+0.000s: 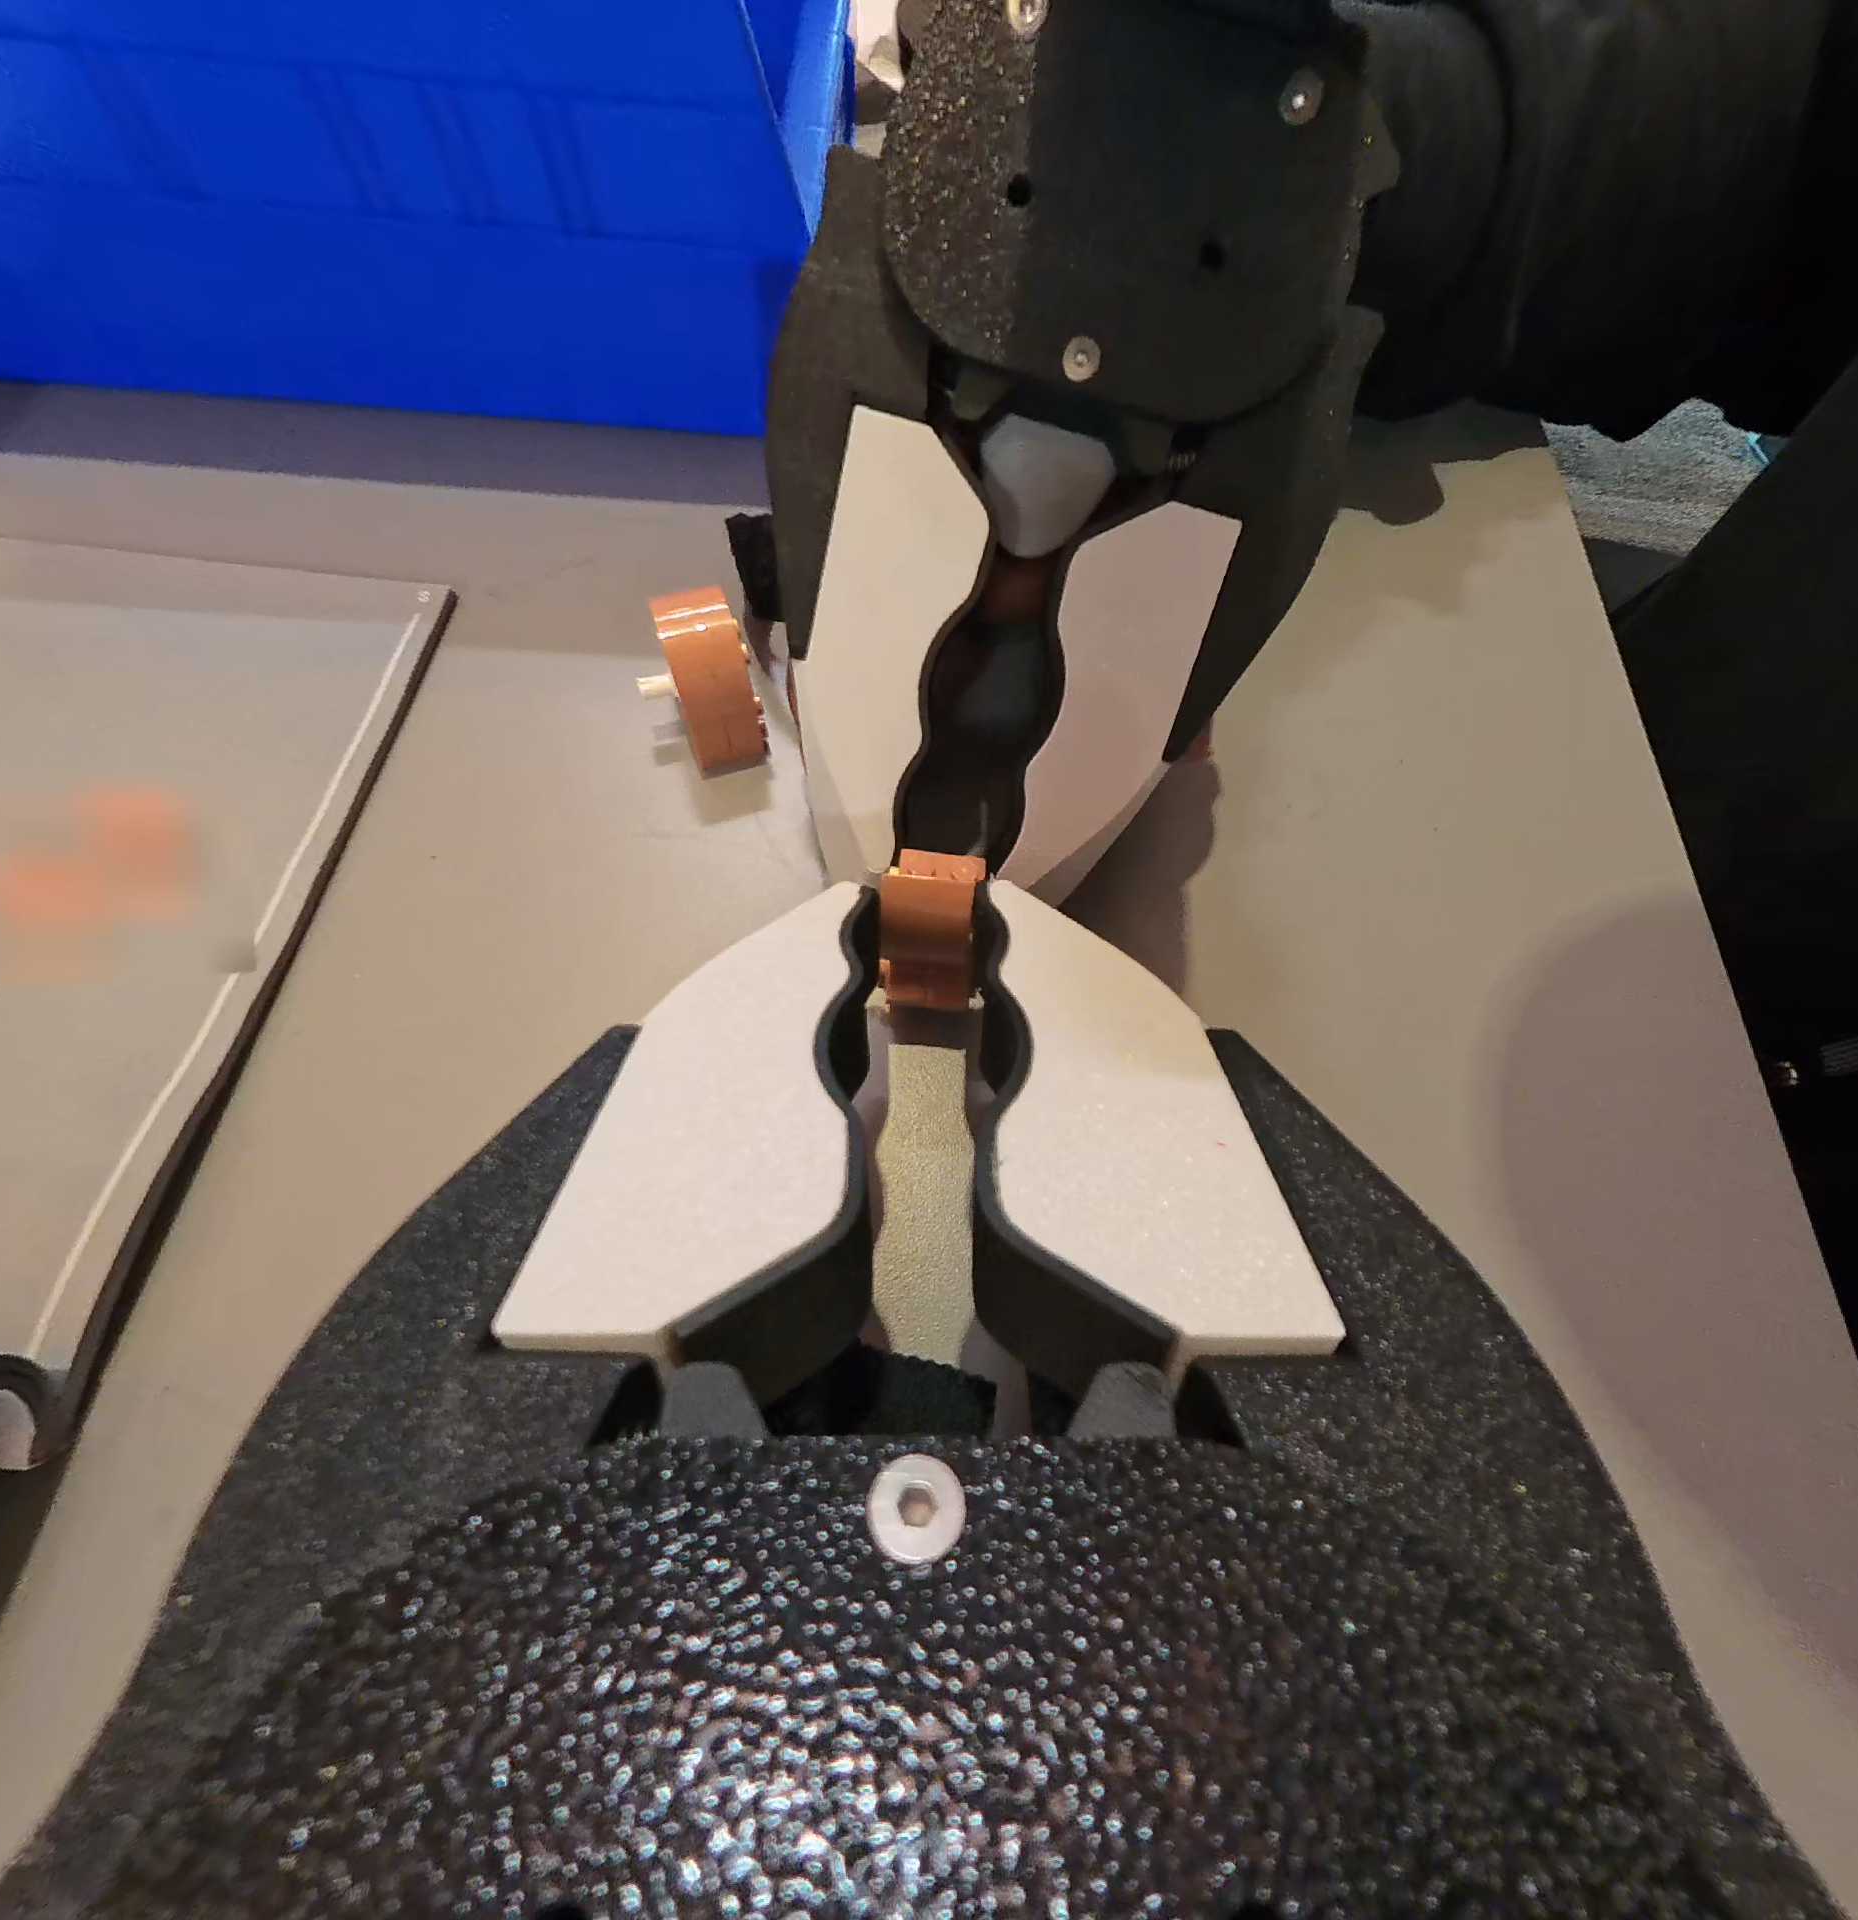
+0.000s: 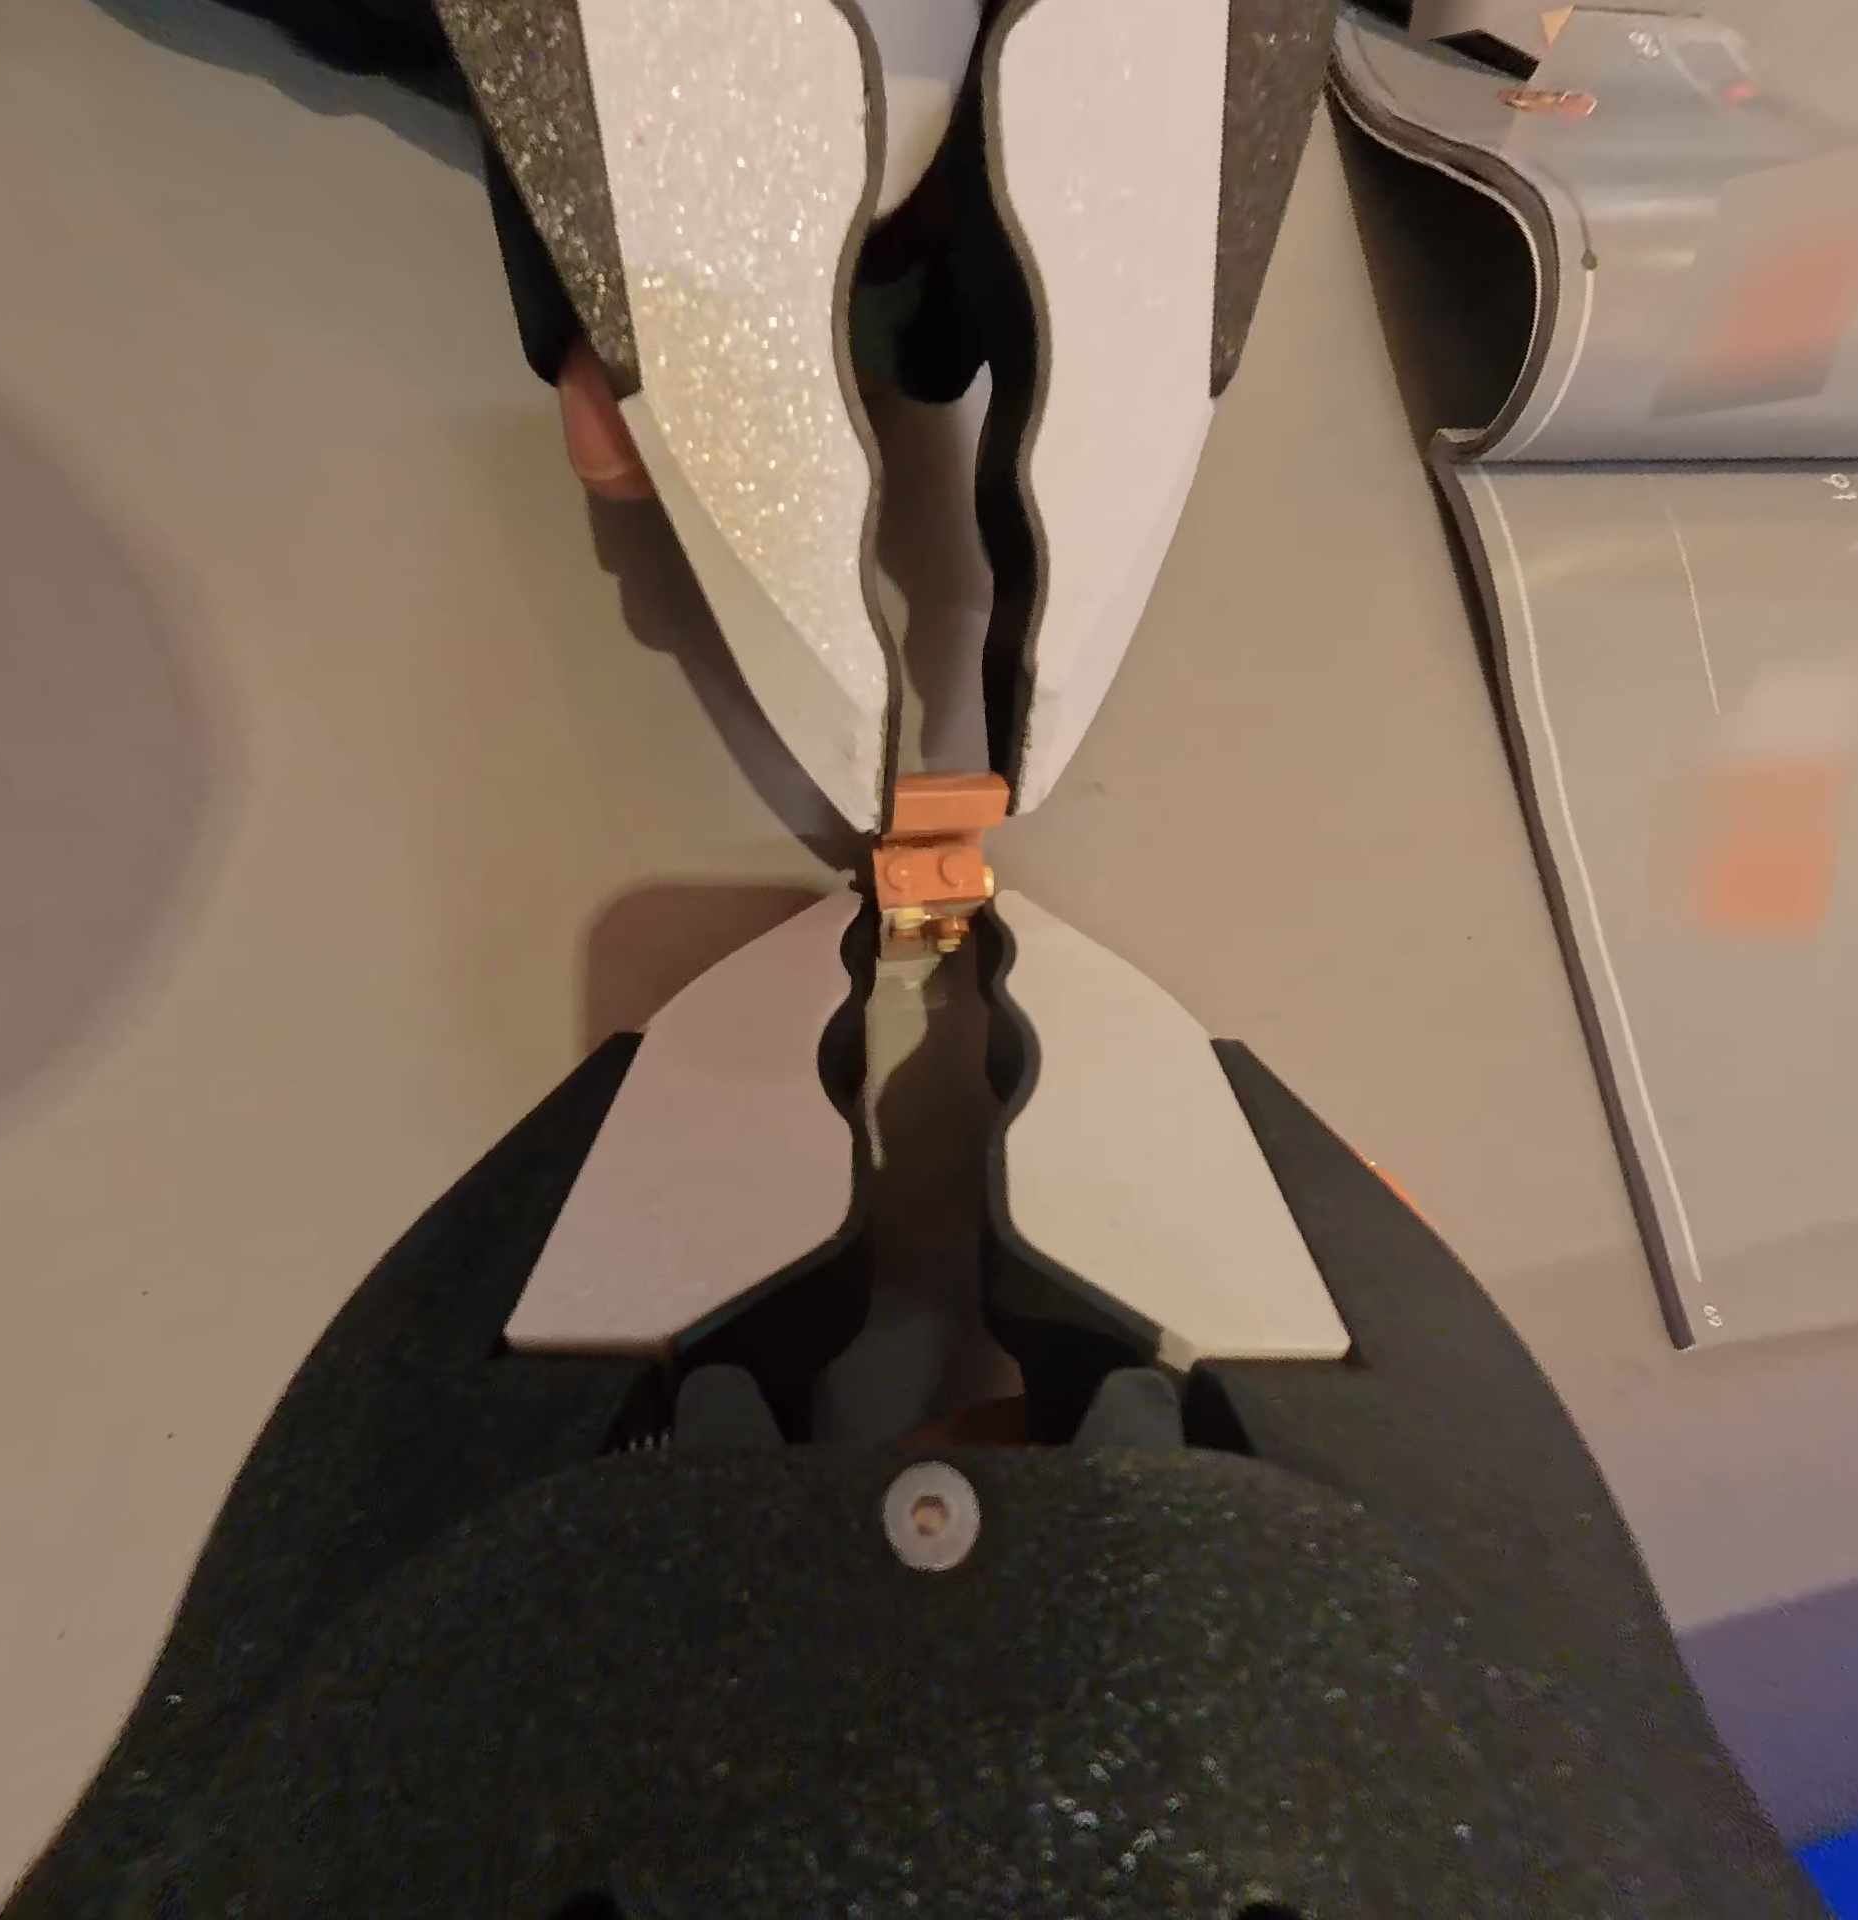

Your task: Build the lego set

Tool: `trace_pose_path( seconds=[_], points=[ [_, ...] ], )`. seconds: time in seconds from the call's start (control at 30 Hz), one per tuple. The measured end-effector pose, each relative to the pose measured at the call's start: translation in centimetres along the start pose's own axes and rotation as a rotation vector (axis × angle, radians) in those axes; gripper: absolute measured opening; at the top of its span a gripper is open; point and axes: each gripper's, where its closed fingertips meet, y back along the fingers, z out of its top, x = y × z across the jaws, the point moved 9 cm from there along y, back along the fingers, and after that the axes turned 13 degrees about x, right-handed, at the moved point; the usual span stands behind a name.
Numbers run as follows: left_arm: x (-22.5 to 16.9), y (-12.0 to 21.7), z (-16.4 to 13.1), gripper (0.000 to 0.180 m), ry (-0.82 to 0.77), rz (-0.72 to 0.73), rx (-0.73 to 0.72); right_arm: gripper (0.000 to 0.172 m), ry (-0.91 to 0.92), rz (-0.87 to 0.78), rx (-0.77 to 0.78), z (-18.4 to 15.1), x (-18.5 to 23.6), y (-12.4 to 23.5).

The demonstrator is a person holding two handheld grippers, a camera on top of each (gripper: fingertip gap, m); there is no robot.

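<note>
Left wrist view: left gripper clamped on a brown brick piece right at its fingertips, pads pressing both sides; right gripper comes in from opposite, tips meeting the far end of the same piece. Right wrist view: right gripper clamped on near end of the brick piece, w/ small gold bits underneath, left gripper's tips on the upper brown block, all above a grey table. Also: brown wheel-shaped part lying on table well left of the jaws, blue bin behind, grey mat at left.
</note>
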Motion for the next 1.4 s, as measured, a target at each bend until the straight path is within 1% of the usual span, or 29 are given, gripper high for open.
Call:
trace_pose_path(
  seconds=[0.27,0.77,1.0,1.2,1.4],
  points=[
    [0.0,0.1,0.1,0.017,0.010,-0.021,-0.021,0.017,0.000,0.012,-0.024,0.0,0.0,0.2],
    [0.7,1.4,0.3,0.016,0.123,-0.167,-0.199,0.018,-0.039,0.048,-0.180,0.4,0.0,1.2],
    [0.6,1.4,0.3,0.016,0.105,-0.153,-0.168,0.018,-0.034,0.040,-0.158,0.4,0.1,1.1],
    [0.2,1.3,0.4,0.016,0.042,-0.096,-0.117,0.018,-0.028,0.029,-0.132,0.4,0.3,0.9],
    [-0.3,1.0,0.2,0.016,-0.051,-0.031,-0.038,0.018,-0.016,0.005,-0.066,0.6,0.6,0.3]
  ],
)
